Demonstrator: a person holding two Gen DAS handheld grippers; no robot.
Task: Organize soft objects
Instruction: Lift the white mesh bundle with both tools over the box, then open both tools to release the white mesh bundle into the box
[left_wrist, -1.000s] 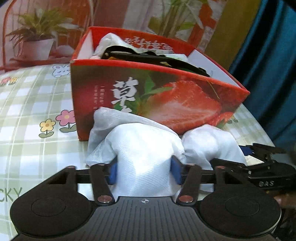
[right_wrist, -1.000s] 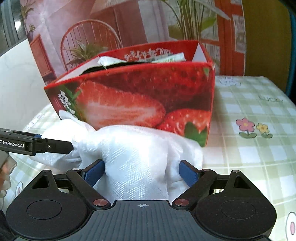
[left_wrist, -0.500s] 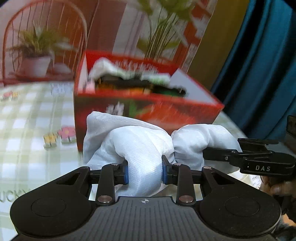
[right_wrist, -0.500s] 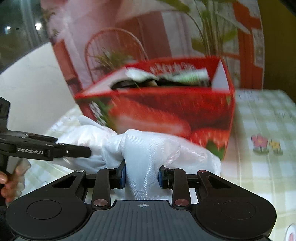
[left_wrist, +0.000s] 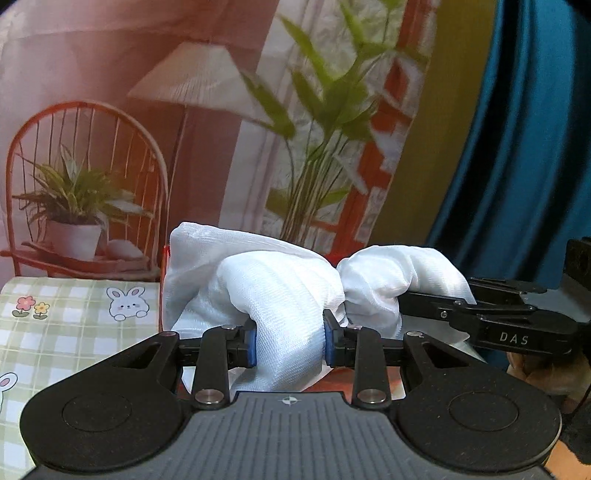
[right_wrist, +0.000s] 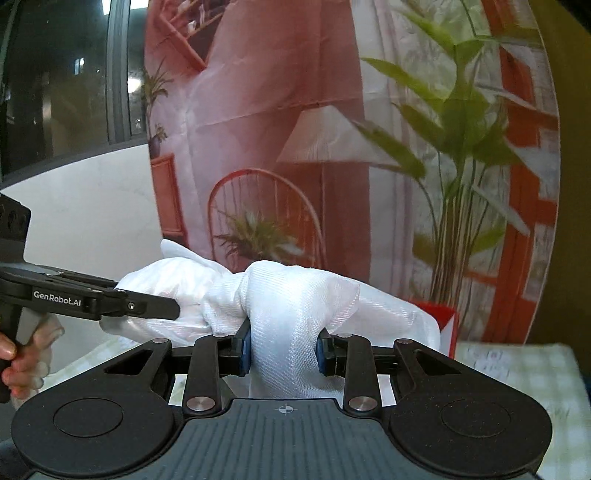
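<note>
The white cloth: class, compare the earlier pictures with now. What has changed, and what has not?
Both tongs closed on the white cloth, the left tongs on one bunch and the right tongs on the other, and lifted it off the table in front of the red box. The box stayed on the checked tablecloth.

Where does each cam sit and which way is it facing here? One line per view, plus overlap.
Left wrist: rides the left gripper, looking forward along its fingers, which pinch the white cloth; printed backdrop behind; the right gripper enters from the right.
Right wrist: rides the right gripper, facing forward over the same cloth; the left gripper and a hand show at left.
Shared: the cloth, a sliver of red box, checked tablecloth, backdrop, each other's gripper.
</note>
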